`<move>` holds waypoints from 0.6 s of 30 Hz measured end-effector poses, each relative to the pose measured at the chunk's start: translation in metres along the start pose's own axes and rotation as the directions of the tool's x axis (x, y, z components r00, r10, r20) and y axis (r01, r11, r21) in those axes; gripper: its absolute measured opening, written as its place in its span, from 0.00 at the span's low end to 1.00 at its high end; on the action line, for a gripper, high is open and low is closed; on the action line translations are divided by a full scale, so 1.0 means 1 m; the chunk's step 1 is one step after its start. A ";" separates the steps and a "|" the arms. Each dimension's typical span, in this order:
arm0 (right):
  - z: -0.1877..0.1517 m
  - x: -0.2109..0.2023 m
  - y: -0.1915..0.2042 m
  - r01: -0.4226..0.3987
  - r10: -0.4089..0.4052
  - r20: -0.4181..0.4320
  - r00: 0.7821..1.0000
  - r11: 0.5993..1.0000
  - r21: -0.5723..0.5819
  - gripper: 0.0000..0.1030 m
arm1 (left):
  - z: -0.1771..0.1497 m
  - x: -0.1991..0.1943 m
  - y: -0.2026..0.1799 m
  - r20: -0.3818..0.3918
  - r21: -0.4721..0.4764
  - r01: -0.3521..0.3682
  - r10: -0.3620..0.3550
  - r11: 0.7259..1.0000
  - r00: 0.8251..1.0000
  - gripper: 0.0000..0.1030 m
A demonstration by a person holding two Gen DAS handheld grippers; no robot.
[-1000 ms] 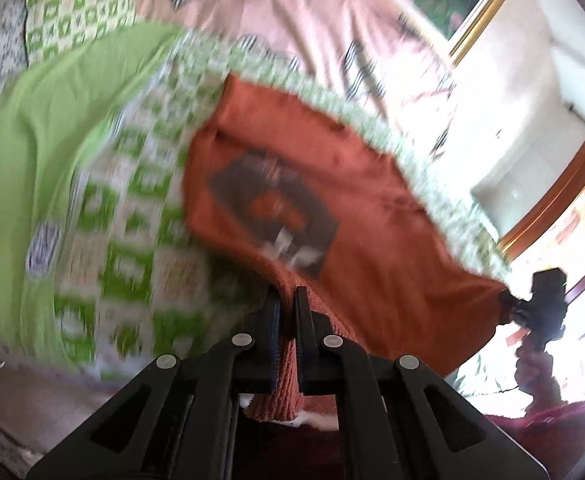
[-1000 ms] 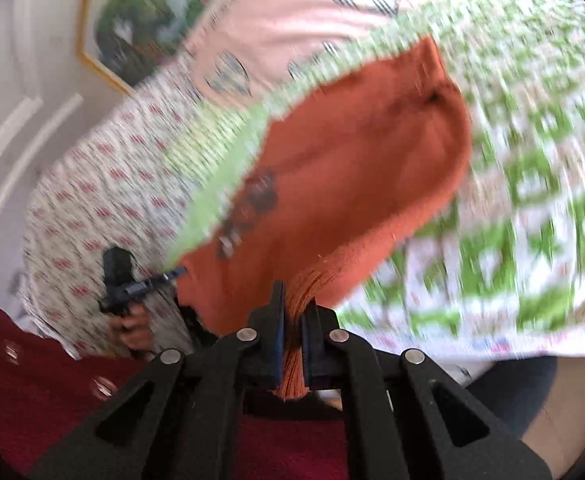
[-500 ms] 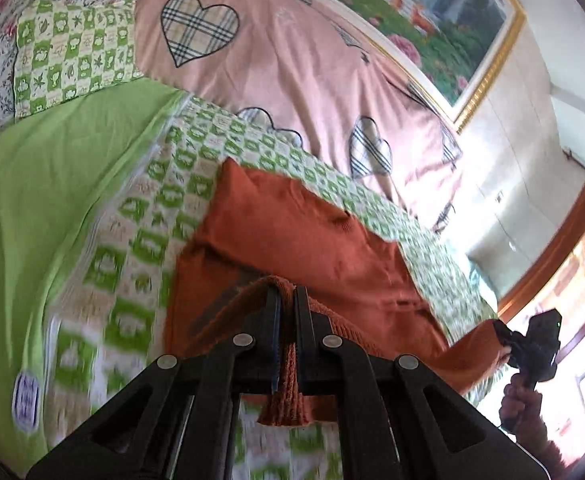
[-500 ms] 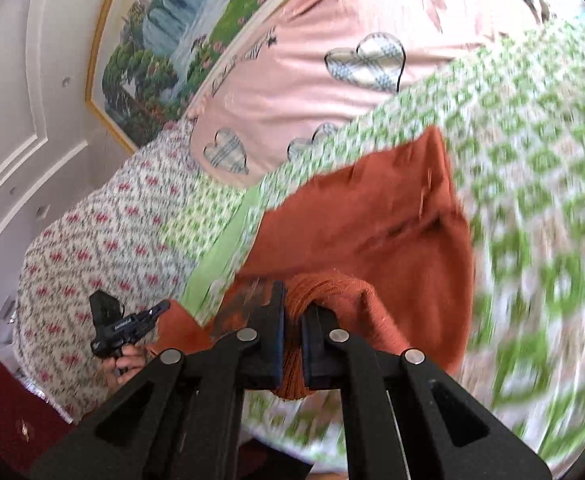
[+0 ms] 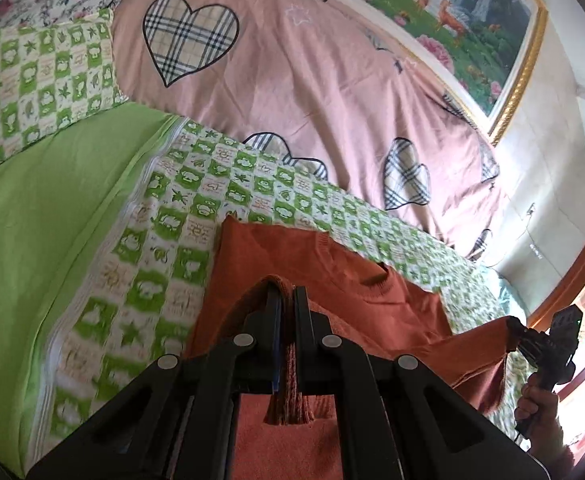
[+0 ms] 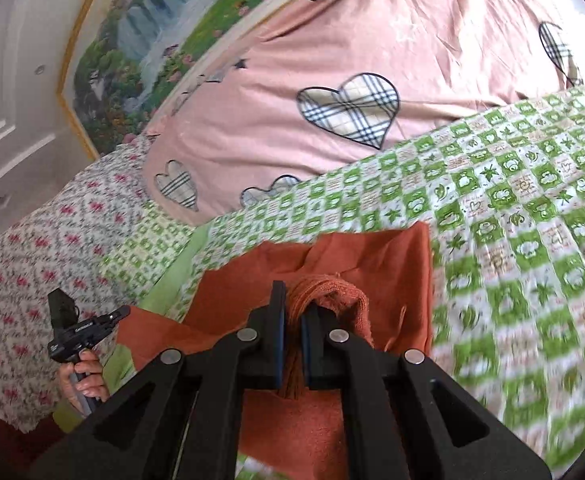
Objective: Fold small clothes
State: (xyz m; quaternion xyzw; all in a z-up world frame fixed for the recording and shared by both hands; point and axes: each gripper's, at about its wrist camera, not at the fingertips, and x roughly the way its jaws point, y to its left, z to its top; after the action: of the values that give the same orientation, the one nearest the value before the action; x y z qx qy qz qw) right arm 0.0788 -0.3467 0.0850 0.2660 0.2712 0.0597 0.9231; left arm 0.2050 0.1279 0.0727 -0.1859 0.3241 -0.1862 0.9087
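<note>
While gripper-pinched, sweater (image 5: 332,280) hem aloft

The near part of the orange sweater (image 5: 376,312) lay hidden under the black body of the left gripper (image 5: 286,300), and its ribbed hem vanished between the closed jaws. In the right wrist view the right gripper (image 6: 292,312) covered the sweater's lower half the same way. The green checked bedspread (image 6: 532,320) smeared into blur toward the right edge there, and its squares blurred near the left gripper too. The framed picture (image 5: 452,8) was cut off by the top edge. The person's hand (image 5: 540,412) was half lost in window glare, and the wrist behind it ran out of view.
</note>
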 end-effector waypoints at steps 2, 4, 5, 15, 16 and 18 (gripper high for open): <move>0.006 0.015 -0.015 0.005 -0.005 -0.015 1.000 1.000 0.026 0.07 | 0.007 0.016 0.006 -0.010 -0.018 -0.015 0.014 1.000 1.000 0.02; 0.010 0.029 -0.027 0.015 -0.014 -0.033 0.999 0.999 0.050 0.07 | 0.013 0.033 0.013 -0.021 -0.034 -0.029 0.028 0.999 0.999 0.02; 0.012 0.035 -0.031 0.024 -0.022 -0.040 0.999 0.998 0.055 0.07 | 0.015 0.040 0.017 -0.028 -0.040 -0.034 0.033 0.999 0.999 0.02; 0.023 0.085 -0.054 0.144 -0.137 -0.110 0.984 0.988 0.056 0.07 | 0.030 0.108 0.050 -0.101 -0.143 -0.099 0.085 0.985 0.991 0.03; 0.023 0.091 -0.058 0.173 -0.164 -0.131 0.978 0.983 0.058 0.07 | 0.031 0.116 0.052 -0.118 -0.160 -0.105 0.086 0.982 0.989 0.03; 0.021 0.102 -0.067 0.204 -0.189 -0.168 0.967 0.976 0.073 0.07 | 0.031 0.131 0.055 -0.151 -0.171 -0.121 0.095 0.978 0.984 0.04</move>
State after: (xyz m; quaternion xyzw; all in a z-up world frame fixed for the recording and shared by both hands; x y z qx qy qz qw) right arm 0.1737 -0.3871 0.0175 0.2734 0.3720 -0.0232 0.8868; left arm 0.3314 0.1224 0.0016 -0.2355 0.4131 -0.1192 0.8716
